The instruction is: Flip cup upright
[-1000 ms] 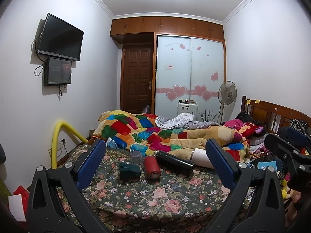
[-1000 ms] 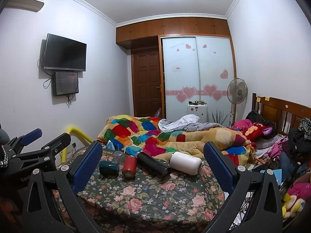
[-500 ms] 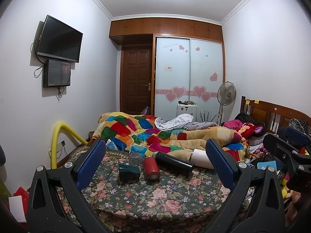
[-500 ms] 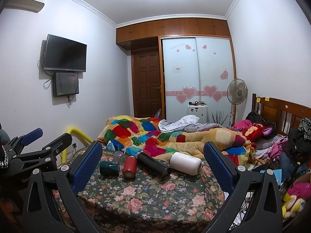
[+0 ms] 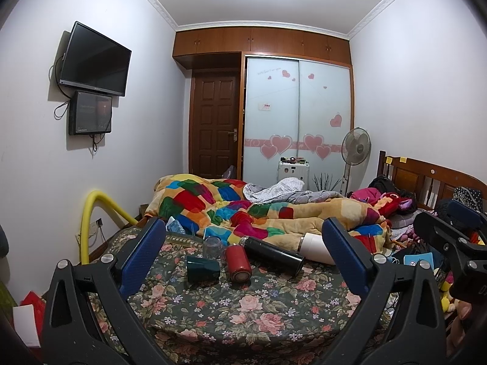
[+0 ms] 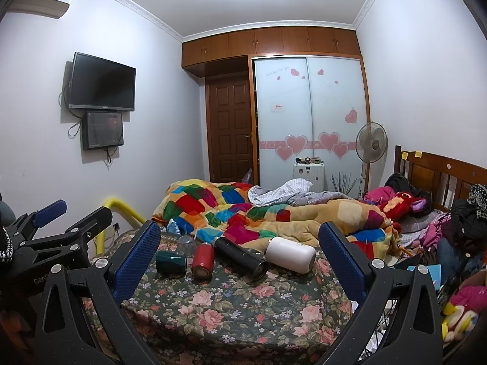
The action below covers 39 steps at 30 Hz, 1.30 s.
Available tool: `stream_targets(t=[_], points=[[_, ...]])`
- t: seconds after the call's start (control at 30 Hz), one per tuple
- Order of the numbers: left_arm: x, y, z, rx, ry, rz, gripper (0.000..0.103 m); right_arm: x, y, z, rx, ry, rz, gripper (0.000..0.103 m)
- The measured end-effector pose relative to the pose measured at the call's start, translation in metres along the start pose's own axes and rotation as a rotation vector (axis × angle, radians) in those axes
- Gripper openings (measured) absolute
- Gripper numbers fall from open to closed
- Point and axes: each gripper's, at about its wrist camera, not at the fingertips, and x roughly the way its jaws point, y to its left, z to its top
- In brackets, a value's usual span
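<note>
While the left wrist view looks level across the room, the left gripper (image 5: 243,249) is held low in front of the floral bedspread (image 5: 243,310), its two blue-padded fingers (image 5: 143,255) spread wide with nothing between them. Well ahead of the fingertips, a row of vessels lies on the bedspread: a dark green cup (image 5: 203,269) on its side, a clear glass (image 5: 213,245) just behind it that looks upright, a red can-shaped cup (image 5: 238,262) on its side beside the green one, a long black flask (image 5: 273,255) lying at an angle, and a white tumbler (image 5: 315,248) partly hidden by the right finger. A patchwork quilt (image 5: 243,210) is heaped behind them. At the right edge of this view the right gripper (image 5: 450,243) shows as a dark frame, held off to the side at about the same height.

From the right wrist view, the right gripper (image 6: 240,255) likewise sits low and level before the bedspread (image 6: 243,310), its blue fingers (image 6: 341,258) released and far apart, grasping nothing. The green cup (image 6: 170,262), glass (image 6: 186,245), red cup (image 6: 202,260), black flask (image 6: 240,258) and white tumbler (image 6: 290,254) lie between the fingers' lines of sight but well beyond their tips. The left gripper (image 6: 61,222) appears at the left edge, its fingers parted, pointing the same way beside the bed.
</note>
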Motion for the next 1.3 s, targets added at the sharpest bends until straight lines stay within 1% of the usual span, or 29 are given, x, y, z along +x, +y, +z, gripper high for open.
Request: stream_targets(t=[0.33, 0.5, 0.67, 0.83, 0.93, 1.0, 1.07, 1.13, 1.23, 1.3], points=[[0.001, 0.001, -0.003, -0.005, 0.002, -0.004, 0.103, 0.001, -0.001, -0.002, -0.002, 0.005, -0.001, 0.103], [0.008, 0.004, -0.008, -0.011, 0.01, 0.007, 0.103, 0.005, -0.003, -0.008, 0.001, 0.015, -0.002, 0.103], [0.02, 0.005, -0.013, -0.019, 0.038, 0.008, 0.103, 0.015, -0.007, -0.013, 0.004, 0.037, -0.004, 0.103], [0.043, 0.011, -0.022, -0.039, 0.084, 0.007, 0.103, 0.024, -0.014, -0.017, 0.009, 0.062, -0.011, 0.103], [0.068, 0.016, -0.035, -0.057, 0.147, 0.013, 0.103, 0.032, -0.018, -0.02, 0.017, 0.081, -0.017, 0.103], [0.094, 0.02, -0.049, -0.071, 0.217, 0.04, 0.103, 0.041, -0.024, -0.023, 0.025, 0.102, -0.024, 0.103], [0.122, 0.027, -0.065, -0.098, 0.3, 0.091, 0.103, 0.05, -0.029, -0.026, 0.032, 0.126, -0.029, 0.103], [0.151, 0.035, -0.083, -0.135, 0.38, 0.164, 0.103, 0.059, -0.036, -0.031, 0.041, 0.148, -0.038, 0.103], [0.198, 0.048, -0.112, -0.149, 0.493, 0.231, 0.103, 0.071, -0.047, -0.037, 0.049, 0.169, -0.086, 0.103], [0.227, 0.056, -0.127, -0.16, 0.553, 0.275, 0.1, 0.08, -0.055, -0.04, 0.046, 0.184, -0.116, 0.103]])
